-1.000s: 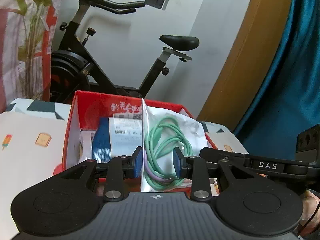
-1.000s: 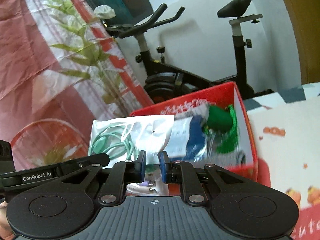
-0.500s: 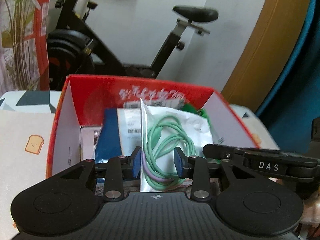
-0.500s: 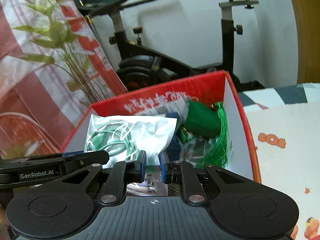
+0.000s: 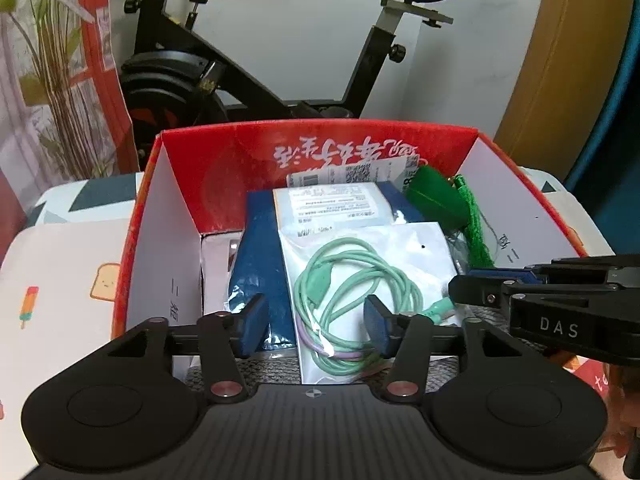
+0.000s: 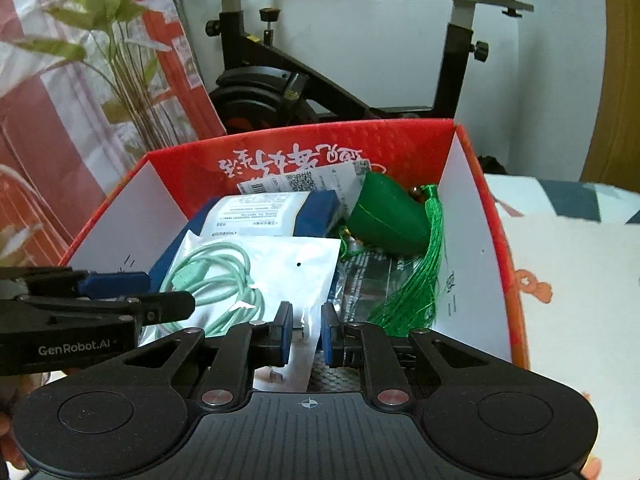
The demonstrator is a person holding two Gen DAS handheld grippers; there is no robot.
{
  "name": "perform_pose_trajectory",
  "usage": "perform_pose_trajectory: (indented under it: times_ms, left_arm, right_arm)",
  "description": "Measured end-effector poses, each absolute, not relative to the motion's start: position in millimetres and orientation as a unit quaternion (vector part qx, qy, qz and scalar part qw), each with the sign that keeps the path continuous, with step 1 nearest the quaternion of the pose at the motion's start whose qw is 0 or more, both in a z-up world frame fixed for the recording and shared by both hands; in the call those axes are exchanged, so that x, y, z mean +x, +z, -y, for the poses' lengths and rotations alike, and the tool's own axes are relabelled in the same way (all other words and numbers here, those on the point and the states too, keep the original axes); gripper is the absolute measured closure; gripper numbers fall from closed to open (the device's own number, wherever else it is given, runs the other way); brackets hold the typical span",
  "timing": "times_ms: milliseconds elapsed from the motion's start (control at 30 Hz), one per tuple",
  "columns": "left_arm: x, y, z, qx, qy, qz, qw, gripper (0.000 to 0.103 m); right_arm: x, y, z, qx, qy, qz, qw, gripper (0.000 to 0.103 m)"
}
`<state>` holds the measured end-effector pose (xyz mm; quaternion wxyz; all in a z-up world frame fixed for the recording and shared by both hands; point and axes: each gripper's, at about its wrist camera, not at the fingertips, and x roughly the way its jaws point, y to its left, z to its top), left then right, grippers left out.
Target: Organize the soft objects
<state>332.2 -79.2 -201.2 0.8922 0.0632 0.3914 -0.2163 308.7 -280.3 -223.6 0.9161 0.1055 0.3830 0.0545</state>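
Behind the red box stood a black exercise bike against a white wall, with a plant-printed curtain to the left and a patterned tablecloth under the box. Inside the box a blue packet with a white label lay beneath a clear bag holding a coiled green cable; a green pouch with a tassel sat toward the right wall, over a paper slip leaning on the far wall. Grey knitted fabric showed at the near edge.

Over the bag hung the left gripper, its jaws opening, spread to either side of the bag with the cable between them and neither pad pressing on it. The right gripper came in from the bag's right side, its blue pads drawn close on the bag's near corner, pinching the thin plastic.
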Motion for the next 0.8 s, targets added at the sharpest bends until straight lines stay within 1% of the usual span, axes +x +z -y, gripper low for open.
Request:
perform_pose_trajectory:
  times_ms: [100, 133, 167, 200, 233, 300, 333, 367, 400, 433, 500, 533, 600, 633, 700, 733, 800]
  left_arm:
    - [326, -192, 78, 0.063, -0.214, -0.381, 0.897, 0.026]
    - [322, -187, 76, 0.059, -0.212, -0.379, 0.899, 0.024]
    - [319, -183, 75, 0.055, -0.21, -0.376, 0.901, 0.018]
    - [315, -178, 73, 0.052, -0.206, -0.371, 0.904, 0.014]
    - [310, -172, 71, 0.05, -0.199, -0.363, 0.909, 0.013]
    - [300, -161, 68, 0.052, -0.185, -0.351, 0.917, 0.01]
    - [295, -155, 67, 0.055, -0.176, -0.344, 0.92, 0.009]
    - [290, -149, 66, 0.059, -0.169, -0.338, 0.924, 0.006]
    - [285, -143, 64, 0.062, -0.16, -0.33, 0.928, 0.003]
    - [280, -138, 62, 0.063, -0.154, -0.322, 0.932, 0.003]
    - [270, -126, 56, 0.058, -0.144, -0.309, 0.938, 0.001]
    - [266, -120, 54, 0.053, -0.143, -0.305, 0.94, 0.0]
    - [255, -109, 47, 0.043, -0.137, -0.294, 0.945, 0.0]
    - [249, -102, 44, 0.04, -0.127, -0.286, 0.949, 0.0]
    - [237, -91, 39, 0.038, -0.112, -0.271, 0.955, 0.0]
    - [229, -84, 37, 0.038, -0.106, -0.262, 0.959, 0.0]
    - [215, -72, 33, 0.037, -0.098, -0.246, 0.964, 0.0]
  right_arm:
    - [301, -211, 281, 0.094, 0.055, -0.371, 0.922, 0.082]
    - [297, -205, 282, 0.09, 0.056, -0.365, 0.925, 0.082]
    - [294, -199, 283, 0.086, 0.055, -0.358, 0.928, 0.081]
    - [290, -193, 283, 0.082, 0.055, -0.351, 0.931, 0.077]
    - [287, -187, 284, 0.078, 0.053, -0.345, 0.934, 0.075]
    - [278, -173, 287, 0.074, 0.048, -0.329, 0.94, 0.063]
    - [274, -166, 289, 0.074, 0.046, -0.322, 0.943, 0.06]
    - [269, -160, 291, 0.073, 0.044, -0.314, 0.946, 0.052]
    - [263, -153, 292, 0.071, 0.042, -0.306, 0.948, 0.047]
    - [258, -147, 292, 0.067, 0.038, -0.3, 0.951, 0.045]
    - [246, -134, 293, 0.063, 0.034, -0.285, 0.956, 0.035]
    - [239, -128, 294, 0.064, 0.033, -0.278, 0.958, 0.033]
    - [226, -116, 295, 0.066, 0.032, -0.265, 0.962, 0.02]
    - [218, -109, 296, 0.067, 0.033, -0.256, 0.964, 0.016]
    - [201, -95, 296, 0.068, 0.032, -0.234, 0.969, 0.004]
    - [193, -88, 295, 0.069, 0.032, -0.224, 0.972, 0.001]
    - [175, -73, 295, 0.077, 0.034, -0.205, 0.975, 0.0]
